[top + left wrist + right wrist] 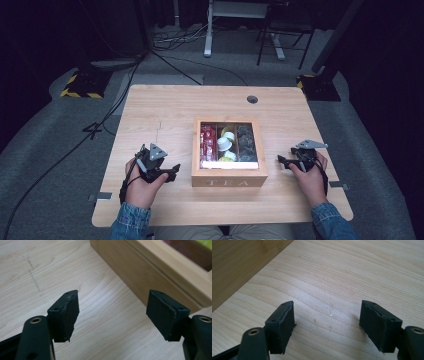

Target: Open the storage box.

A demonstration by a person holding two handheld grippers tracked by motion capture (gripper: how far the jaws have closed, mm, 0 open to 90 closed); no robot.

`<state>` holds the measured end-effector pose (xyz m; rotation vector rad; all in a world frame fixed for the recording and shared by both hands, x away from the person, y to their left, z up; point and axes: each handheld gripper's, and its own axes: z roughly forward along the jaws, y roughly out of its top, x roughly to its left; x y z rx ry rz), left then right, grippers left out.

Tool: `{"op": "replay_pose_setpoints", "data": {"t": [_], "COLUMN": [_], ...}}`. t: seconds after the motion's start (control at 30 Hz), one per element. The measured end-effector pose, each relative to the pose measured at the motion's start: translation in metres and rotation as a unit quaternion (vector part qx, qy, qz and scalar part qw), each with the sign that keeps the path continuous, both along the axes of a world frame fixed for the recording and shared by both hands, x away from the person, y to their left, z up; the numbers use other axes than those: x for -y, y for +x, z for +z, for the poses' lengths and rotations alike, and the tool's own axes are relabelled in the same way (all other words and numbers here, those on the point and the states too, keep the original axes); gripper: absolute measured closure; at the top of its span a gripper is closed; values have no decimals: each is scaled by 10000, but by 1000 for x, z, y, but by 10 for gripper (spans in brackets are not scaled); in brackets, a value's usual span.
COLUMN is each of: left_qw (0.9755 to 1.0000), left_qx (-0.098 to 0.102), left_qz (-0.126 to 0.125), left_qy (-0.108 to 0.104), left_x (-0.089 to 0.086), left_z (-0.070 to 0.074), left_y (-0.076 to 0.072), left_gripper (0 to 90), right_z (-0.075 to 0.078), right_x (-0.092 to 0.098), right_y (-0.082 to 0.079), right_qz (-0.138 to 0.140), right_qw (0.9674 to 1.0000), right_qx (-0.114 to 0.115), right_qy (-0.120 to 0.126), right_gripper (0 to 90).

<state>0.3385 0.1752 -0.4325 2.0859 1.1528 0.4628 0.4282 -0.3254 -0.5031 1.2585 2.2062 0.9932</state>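
Right now the square light-wood tea box [229,175] with its clear lid sits mid-tabletop [165,107] between both hand-held grippers — left [172,171] just beside its wall, right [284,161] slightly farther — each with jaws spread wide, holding nothing.

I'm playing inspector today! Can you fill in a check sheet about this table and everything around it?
Surface: light wooden table, with a round hole near the far edge.
Job's things: wooden box marked TEA, in the middle; three compartments hold red packets, white and yellow pods and dark pods.
Clutter: nothing seen.
Grippers: left gripper open, holding nothing, beside the box; right gripper open, holding nothing, over bare wood.
Cables: black cables across the floor behind the table.
Surroundings: grey carpet, yellow-and-black striped stand feet, a dark room.
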Motion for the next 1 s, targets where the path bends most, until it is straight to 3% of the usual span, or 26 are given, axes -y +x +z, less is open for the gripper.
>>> {"op": "replay_pose_setpoints", "data": {"t": [0.3, 0.4, 0.53, 0.7, 0.77, 1.0], "left_qw": [9989, 9973, 9954, 9923, 9921, 9929], "left_qx": [126, 101, 143, 171, 158, 14], "left_qz": [-215, -443, -700, -903, -862, -947], "left_qy": [-393, -573, -640, -831, -895, -722], "left_x": [9, 17, 28, 44, 48, 56], "left_z": [17, 21, 25, 21, 18, 3], "left_y": [-12, -18, -23, -30, -32, -34], "left_gripper": [282, 283, 275, 236, 210, 207], "right_z": [0, 0, 0, 0, 0, 0], "right_x": [0, 0, 0, 0, 0, 0], "right_y": [0, 0, 0, 0, 0, 0], "right_qz": [2, 3, 7, 9, 9, 9], "right_qw": [10000, 10000, 10000, 10000, 10000, 10000], "right_qx": [2, 1, 2, -1, -1, -3], "right_qy": [-3, -3, 3, 4, 5, 6], "right_gripper": [280, 280, 280, 280, 280, 280]}}
